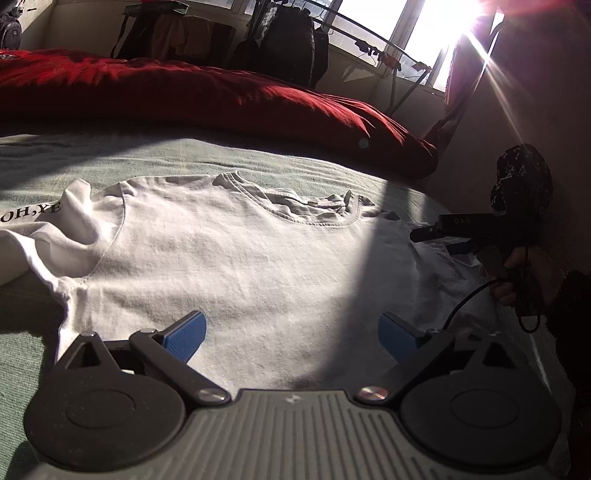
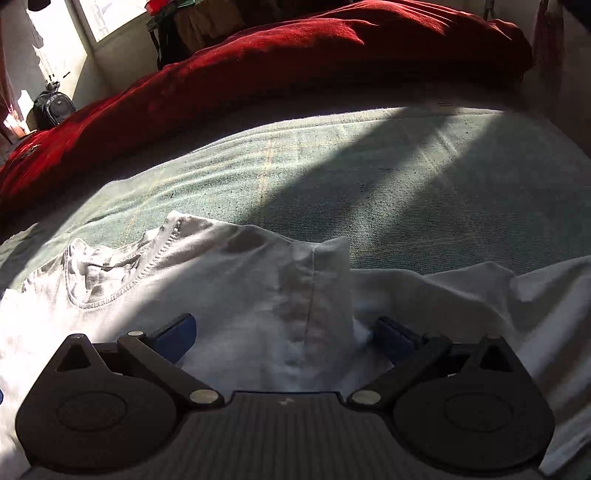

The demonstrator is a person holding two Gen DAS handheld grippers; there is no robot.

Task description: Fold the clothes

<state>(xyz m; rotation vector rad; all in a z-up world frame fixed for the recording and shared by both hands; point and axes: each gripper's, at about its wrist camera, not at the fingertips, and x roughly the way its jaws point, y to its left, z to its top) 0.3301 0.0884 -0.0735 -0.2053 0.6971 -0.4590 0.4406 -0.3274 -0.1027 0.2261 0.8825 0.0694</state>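
A white T-shirt lies flat on the green bed sheet, its collar on the far side. White cloth with black lettering shows at its left end. My left gripper hovers open above the shirt's lower body with nothing between its blue pads. In the right wrist view my right gripper is open, straddling the shoulder seam beside the collar. The sleeve stands bunched ahead of it. The same right gripper shows over the shirt's right shoulder, held by a hand.
A red duvet is heaped along the far side of the bed, also the red duvet. Bare green sheet lies beyond the shirt. A backpack sits on the floor by a window, and dark clothes hang behind. Sun glare fills the upper right.
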